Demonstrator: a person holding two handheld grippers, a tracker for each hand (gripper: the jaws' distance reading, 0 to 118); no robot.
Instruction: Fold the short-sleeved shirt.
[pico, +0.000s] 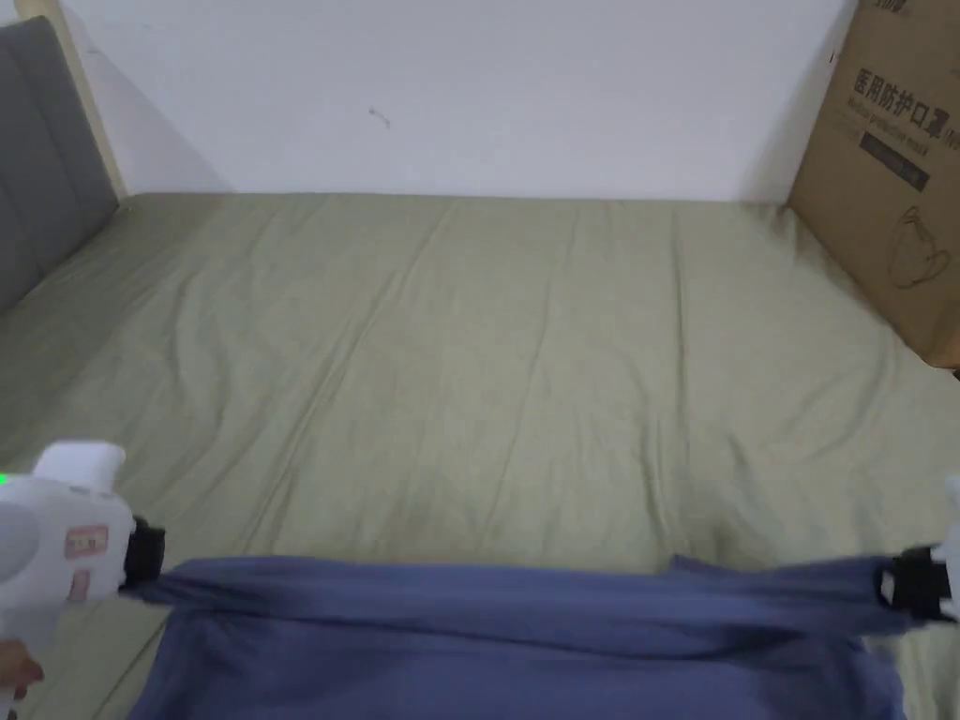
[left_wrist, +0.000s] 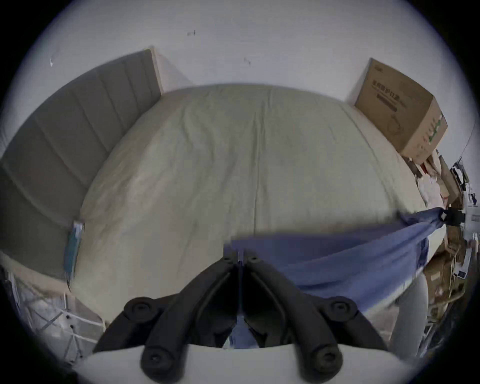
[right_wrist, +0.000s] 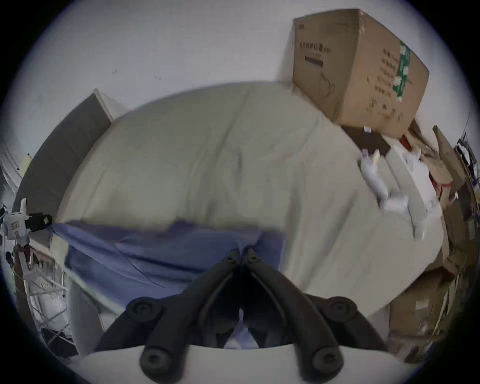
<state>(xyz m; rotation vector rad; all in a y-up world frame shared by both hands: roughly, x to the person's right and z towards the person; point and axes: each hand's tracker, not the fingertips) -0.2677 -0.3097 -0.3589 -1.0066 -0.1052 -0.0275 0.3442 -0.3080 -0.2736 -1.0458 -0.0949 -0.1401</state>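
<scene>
The shirt (pico: 525, 628) hangs stretched over the bed's (pico: 487, 356) near edge, its top edge taut between the left gripper (pico: 150, 555) at the near left corner and the right gripper (pico: 891, 583) toward the near right, each with jaws clamped on cloth. To lay it flat, carry both forward level, keeping tension even so the cloth lands unwrinkled.

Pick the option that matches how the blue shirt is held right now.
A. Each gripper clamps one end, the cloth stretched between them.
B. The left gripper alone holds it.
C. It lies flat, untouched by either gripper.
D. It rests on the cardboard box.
A: the left gripper and right gripper each pinch an end of the blue shirt, pulled taut above the bed.
</scene>
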